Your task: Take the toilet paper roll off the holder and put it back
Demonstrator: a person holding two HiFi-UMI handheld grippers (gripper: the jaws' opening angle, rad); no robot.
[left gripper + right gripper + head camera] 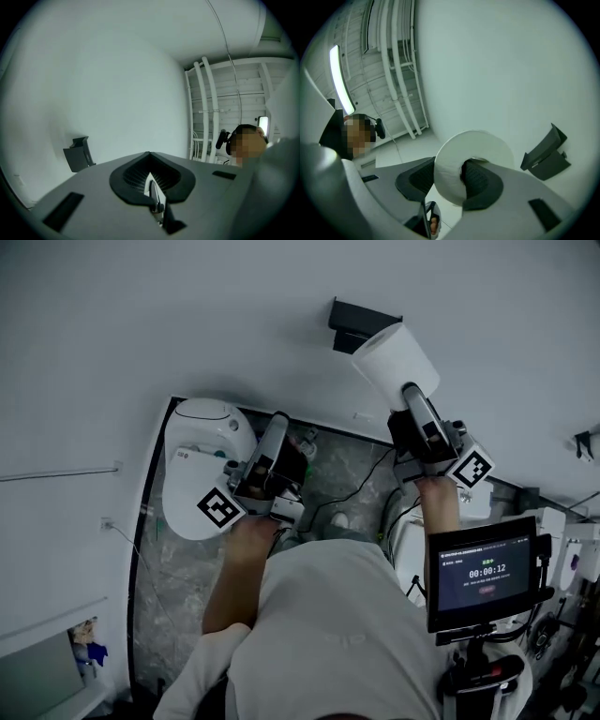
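A white toilet paper roll (394,362) is clamped in my right gripper (412,392), held up just below and to the right of the black holder (359,324) on the wall. In the right gripper view the roll (454,159) sits between the dark pads, one jaw reaching into its core, and the holder (546,152) stands empty to the right, apart from the roll. My left gripper (278,423) hangs lower left, over the toilet, jaws together with nothing in them. In the left gripper view the holder (78,153) is far left of my gripper (150,161).
A white toilet (202,465) stands below the left gripper on a marbled floor with cables (361,488). A tablet screen (483,573) sits on a stand at the lower right. White pipes (206,108) run up the far wall. A person is seen in the background.
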